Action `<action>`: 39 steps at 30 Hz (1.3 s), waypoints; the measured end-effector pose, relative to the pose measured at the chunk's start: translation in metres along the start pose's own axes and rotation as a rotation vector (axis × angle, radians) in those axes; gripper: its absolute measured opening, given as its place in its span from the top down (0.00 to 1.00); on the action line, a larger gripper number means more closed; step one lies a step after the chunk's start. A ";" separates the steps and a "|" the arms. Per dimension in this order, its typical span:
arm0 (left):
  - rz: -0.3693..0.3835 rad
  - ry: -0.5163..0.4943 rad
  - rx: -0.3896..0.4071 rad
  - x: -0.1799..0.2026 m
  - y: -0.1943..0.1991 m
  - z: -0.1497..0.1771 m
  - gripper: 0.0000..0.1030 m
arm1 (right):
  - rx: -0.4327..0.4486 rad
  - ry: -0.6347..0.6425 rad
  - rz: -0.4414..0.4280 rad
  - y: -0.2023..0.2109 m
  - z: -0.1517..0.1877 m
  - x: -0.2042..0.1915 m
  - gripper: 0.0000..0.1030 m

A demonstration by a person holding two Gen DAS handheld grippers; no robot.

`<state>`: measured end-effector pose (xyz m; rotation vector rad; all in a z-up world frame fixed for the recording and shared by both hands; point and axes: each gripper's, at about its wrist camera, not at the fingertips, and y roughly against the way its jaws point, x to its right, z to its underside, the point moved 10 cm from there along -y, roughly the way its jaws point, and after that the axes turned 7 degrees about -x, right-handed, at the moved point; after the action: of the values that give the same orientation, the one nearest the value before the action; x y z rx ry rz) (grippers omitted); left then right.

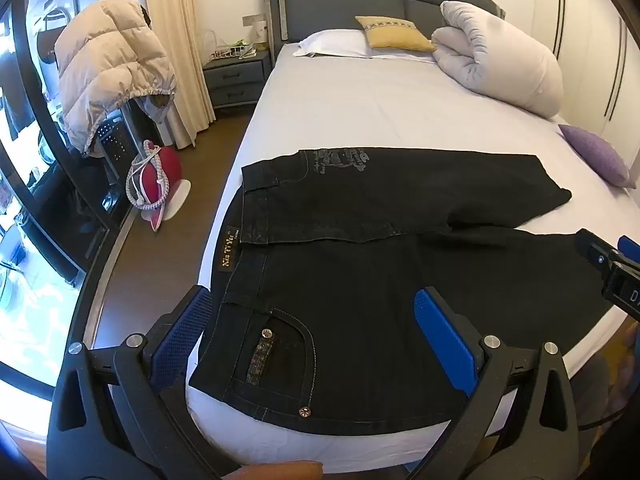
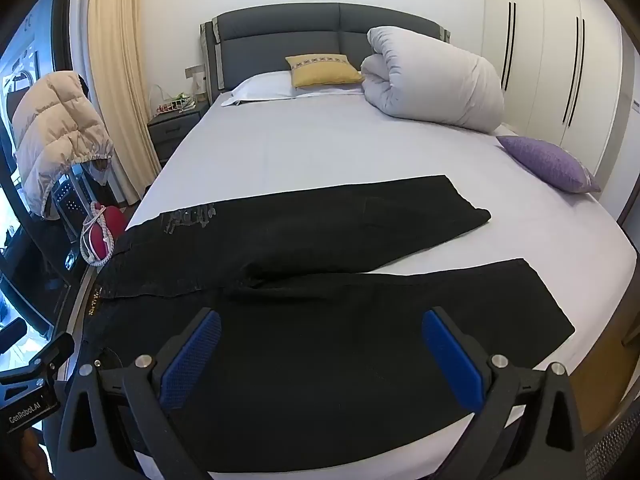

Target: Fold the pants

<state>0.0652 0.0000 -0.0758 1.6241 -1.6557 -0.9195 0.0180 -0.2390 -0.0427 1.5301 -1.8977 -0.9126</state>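
Black pants (image 1: 360,280) lie flat across the near end of the bed (image 1: 360,112), waist left, legs splayed right. My left gripper (image 1: 316,320) hangs over the waist pocket, jaws apart, nothing held. My right gripper (image 2: 320,344) over the near leg, jaws likewise apart.

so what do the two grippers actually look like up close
Both the left gripper and the right gripper have matte black plastic frames with silver round bolts and textured bright blue pads lining the jaws. White "GenRobot.AI" lettering marks the left one's body.
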 end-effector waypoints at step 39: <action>0.001 0.001 0.004 0.001 0.002 0.000 0.00 | -0.030 0.026 0.011 -0.003 0.007 -0.005 0.00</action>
<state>0.0639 -0.0008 -0.0746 1.6260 -1.6587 -0.9149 0.0157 -0.2337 -0.0489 1.5049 -1.8639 -0.9076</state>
